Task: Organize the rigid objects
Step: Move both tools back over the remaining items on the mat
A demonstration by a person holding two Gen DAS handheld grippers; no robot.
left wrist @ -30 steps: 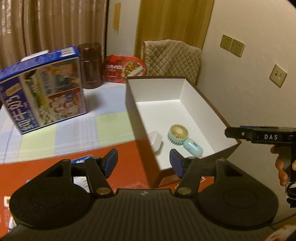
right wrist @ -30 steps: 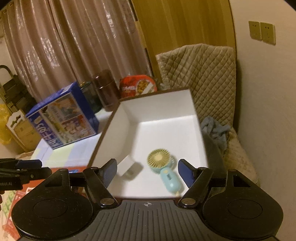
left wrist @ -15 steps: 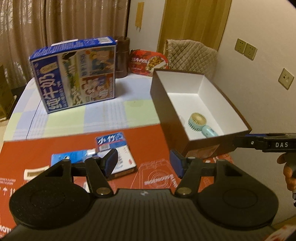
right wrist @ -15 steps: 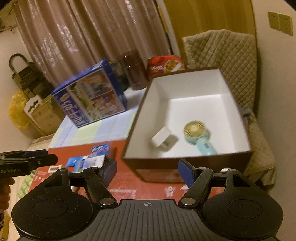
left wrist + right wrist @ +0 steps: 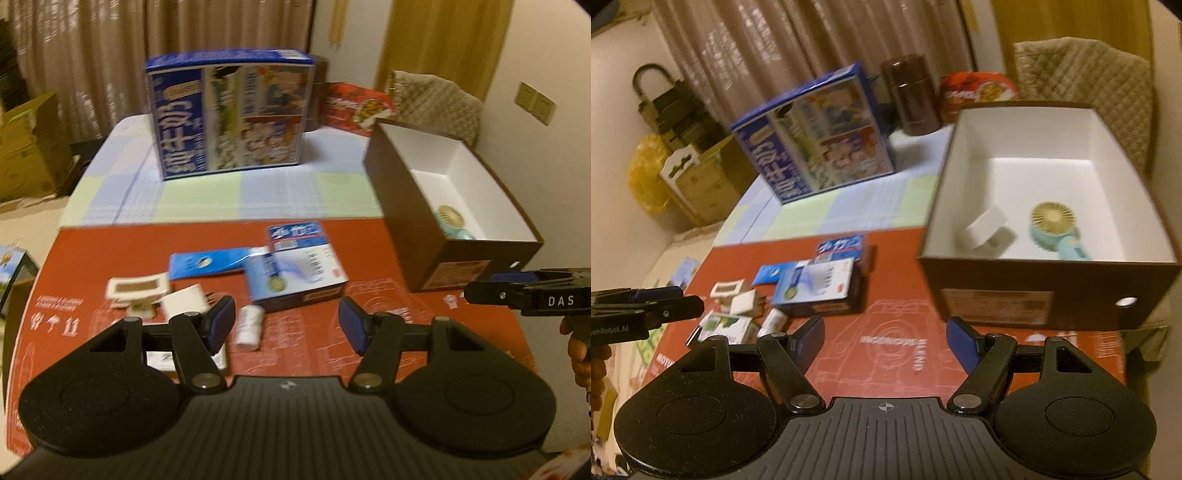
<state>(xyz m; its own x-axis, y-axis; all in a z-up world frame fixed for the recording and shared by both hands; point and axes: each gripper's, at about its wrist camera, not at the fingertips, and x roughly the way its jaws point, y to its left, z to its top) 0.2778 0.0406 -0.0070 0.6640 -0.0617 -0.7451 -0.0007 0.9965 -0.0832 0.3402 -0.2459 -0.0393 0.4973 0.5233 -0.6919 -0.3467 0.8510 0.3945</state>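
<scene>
1. Red sheet (image 5: 369,266) covers the near part of the bench, with a pale checked cloth (image 5: 229,192) beyond it.
2. Far left on the red sheet, a cream card packet (image 5: 138,288) and a small white box (image 5: 184,301) lie touching.
3. Just beside them, a small white bottle (image 5: 250,325) lies on its side, near the left tool's left pad.
4. Left tool (image 5: 286,325) hangs over the sheet with its blue pads spread and nothing between them.
5. Beyond it, a flat blue packet (image 5: 207,263), a white-and-blue carton (image 5: 299,275) and a small blue box (image 5: 295,233) sit bunched together, the carton overlapping the packet's end.
6. Upright on the checked cloth stands a large blue printed carton (image 5: 231,118); behind it, a brown canister (image 5: 912,98) and a red tin (image 5: 975,92).
7. Right tool (image 5: 884,341) is likewise spread and empty, above bare red sheet.
8. On the right edge of the bench, a brown box (image 5: 1052,299) with a white inside stands open.
9. Inside it, a white block (image 5: 982,229) lies left of a teal hand fan (image 5: 1058,230), the two apart.
</scene>
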